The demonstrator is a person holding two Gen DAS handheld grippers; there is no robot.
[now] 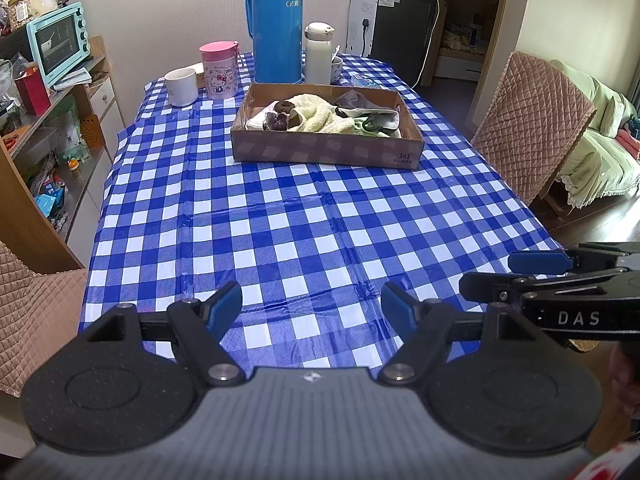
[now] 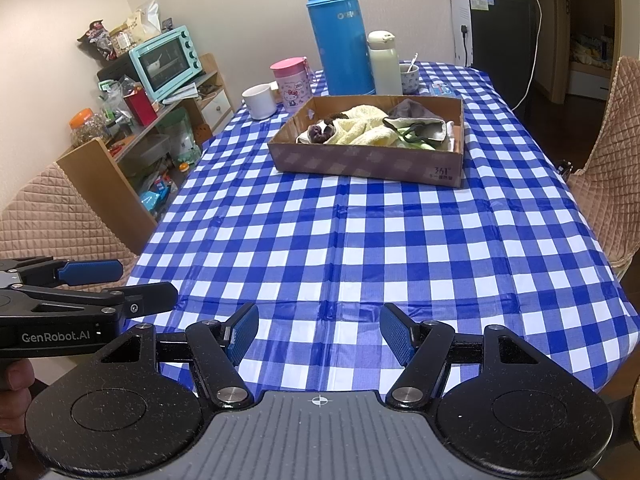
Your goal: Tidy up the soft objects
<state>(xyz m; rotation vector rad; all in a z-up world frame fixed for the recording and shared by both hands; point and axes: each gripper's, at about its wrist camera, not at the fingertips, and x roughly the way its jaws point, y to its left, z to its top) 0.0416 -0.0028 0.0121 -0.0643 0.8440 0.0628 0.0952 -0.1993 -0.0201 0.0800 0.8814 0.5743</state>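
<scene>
A shallow cardboard box (image 1: 326,152) (image 2: 366,166) sits at the far middle of the blue checked table. It holds soft things: a pale yellow fluffy towel (image 1: 316,114) (image 2: 360,126), a dark brown item (image 1: 280,120) (image 2: 320,132), a grey cloth (image 1: 354,100) (image 2: 408,110) and a white-green piece (image 1: 376,120) (image 2: 424,130). My left gripper (image 1: 310,312) is open and empty above the near table edge. My right gripper (image 2: 320,334) is open and empty beside it; it also shows in the left wrist view (image 1: 500,276).
Behind the box stand a tall blue thermos (image 1: 276,28), a white flask (image 1: 319,54), a pink Hello Kitty cup (image 1: 220,70), a white mug (image 1: 181,86) and a small cup (image 2: 409,76). A cluttered shelf with a teal oven (image 1: 56,40) is left. Quilted chairs (image 1: 528,128) flank the table.
</scene>
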